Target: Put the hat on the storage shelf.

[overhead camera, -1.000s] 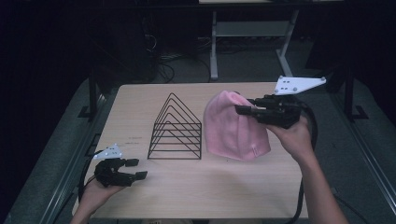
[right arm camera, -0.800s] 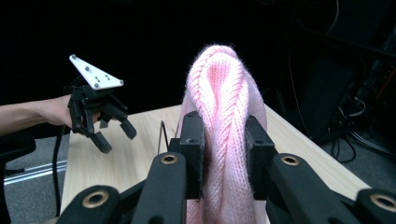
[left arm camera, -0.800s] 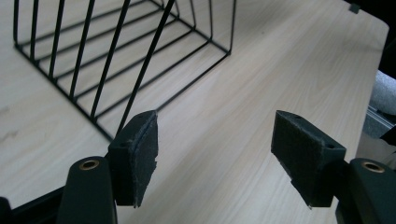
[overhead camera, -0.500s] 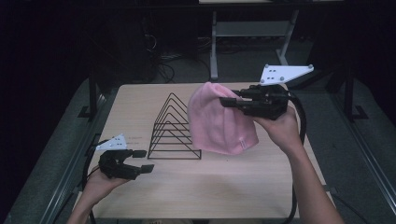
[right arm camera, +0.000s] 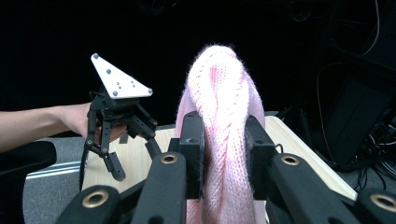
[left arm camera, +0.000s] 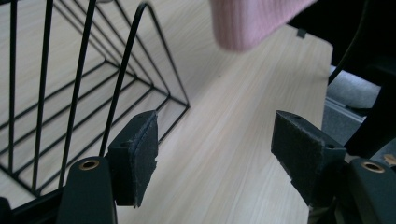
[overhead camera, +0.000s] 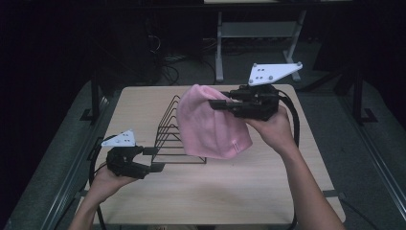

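Readable text: none anywhere in the views.
Tag on pink hat (overhead camera: 210, 125): a small pale label near the hem, too small to read.
Numbers, brands, signs: none legible.

Worktop (overhead camera: 239, 191): your wire rack (overhead camera: 178, 139) stands on it, left of centre. Knit hat (overhead camera: 210, 125): hangs above the worktop, just right of the rack and overlapping its right end in the high view, pinched in your right gripper (overhead camera: 221, 103). Your left gripper (overhead camera: 154, 158): at the rack's near left corner, over the worktop's left edge.
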Motion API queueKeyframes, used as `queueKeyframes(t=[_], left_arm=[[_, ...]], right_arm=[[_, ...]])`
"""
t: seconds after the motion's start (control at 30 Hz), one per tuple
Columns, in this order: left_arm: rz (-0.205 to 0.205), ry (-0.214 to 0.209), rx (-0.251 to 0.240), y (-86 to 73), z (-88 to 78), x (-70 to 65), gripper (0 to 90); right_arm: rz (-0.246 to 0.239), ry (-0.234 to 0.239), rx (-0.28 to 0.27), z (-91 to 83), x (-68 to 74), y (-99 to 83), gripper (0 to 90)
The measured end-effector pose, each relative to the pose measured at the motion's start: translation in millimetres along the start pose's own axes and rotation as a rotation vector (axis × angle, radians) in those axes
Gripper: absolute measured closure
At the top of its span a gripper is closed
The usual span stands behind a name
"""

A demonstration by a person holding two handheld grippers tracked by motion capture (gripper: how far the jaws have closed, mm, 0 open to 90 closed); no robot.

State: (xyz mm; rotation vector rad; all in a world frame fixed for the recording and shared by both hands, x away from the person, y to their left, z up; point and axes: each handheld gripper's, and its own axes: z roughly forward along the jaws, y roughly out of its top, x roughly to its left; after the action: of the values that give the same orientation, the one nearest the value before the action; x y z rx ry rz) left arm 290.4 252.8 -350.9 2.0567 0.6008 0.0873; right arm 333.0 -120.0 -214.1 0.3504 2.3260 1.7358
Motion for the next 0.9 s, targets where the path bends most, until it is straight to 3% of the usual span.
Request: queueKeyframes(t=[0.37,0.7,0.8,0.9], left_arm=[[0.016,-0.047,-0.024,18.4,4.3,0.8,31.3],[-0.017,-0.112,-0.091,34.3,3.1,9.4,33.5],[-0.038,-0.145,-0.106,35.6,5.3,14.6,37.1],[-0.035,-0.176,-0.119,36.8,7.1,20.3,45.5]], right_arm=[[-0.02,0.037,-0.023,18.2,3.6,10.7,73.8],[-0.036,0.058,-0.032,30.2,4.7,16.8,73.8],[-0.037,0.061,-0.036,32.3,5.1,17.9,73.8],[-0.045,0.068,-0.037,37.3,5.9,20.0,73.8]])
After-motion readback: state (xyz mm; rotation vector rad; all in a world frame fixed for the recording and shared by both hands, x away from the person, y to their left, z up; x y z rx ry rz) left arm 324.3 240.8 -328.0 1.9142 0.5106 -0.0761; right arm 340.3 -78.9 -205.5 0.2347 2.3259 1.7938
